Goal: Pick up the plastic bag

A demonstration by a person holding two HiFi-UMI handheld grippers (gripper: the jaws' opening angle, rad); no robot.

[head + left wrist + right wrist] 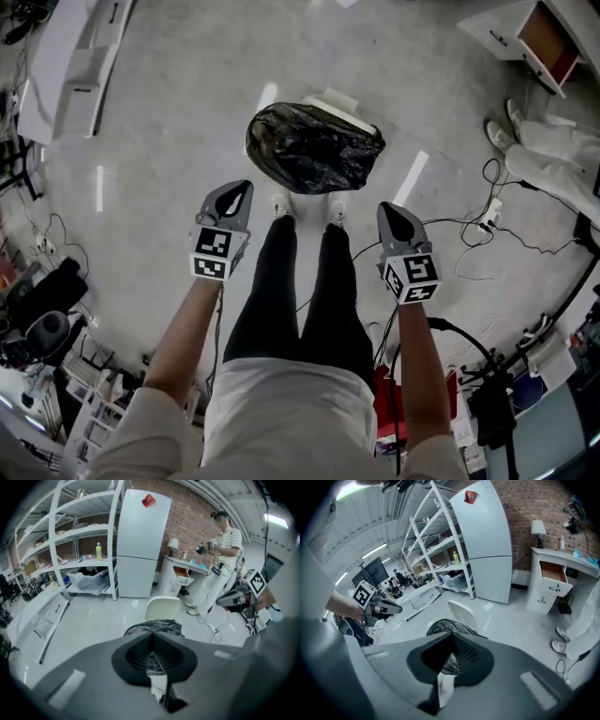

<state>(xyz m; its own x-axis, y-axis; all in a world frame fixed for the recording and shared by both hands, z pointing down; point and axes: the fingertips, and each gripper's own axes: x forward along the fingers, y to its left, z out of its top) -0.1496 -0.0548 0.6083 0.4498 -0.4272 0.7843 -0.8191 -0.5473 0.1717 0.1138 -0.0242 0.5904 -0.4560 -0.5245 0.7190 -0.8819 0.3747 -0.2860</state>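
Observation:
A crumpled black plastic bag point(314, 147) lies on the grey floor just ahead of the person's shoes. My left gripper point(237, 194) hangs to its lower left, my right gripper point(391, 214) to its lower right. Both are above the floor and apart from the bag, with jaws shut and nothing in them. In the left gripper view the bag point(155, 627) shows just past the shut left gripper point(153, 657), and the right gripper point(236, 598) is at the right. In the right gripper view the bag point(449, 627) lies beyond the shut right gripper point(448, 660), with the left gripper point(378, 606) at the left.
A white curved seat point(343, 103) lies right behind the bag. Cables point(487, 222) trail over the floor to the right. White panels point(86, 64) lie at the far left. A white fridge point(140, 545), shelving point(70, 541) and another person point(220, 559) stand farther back.

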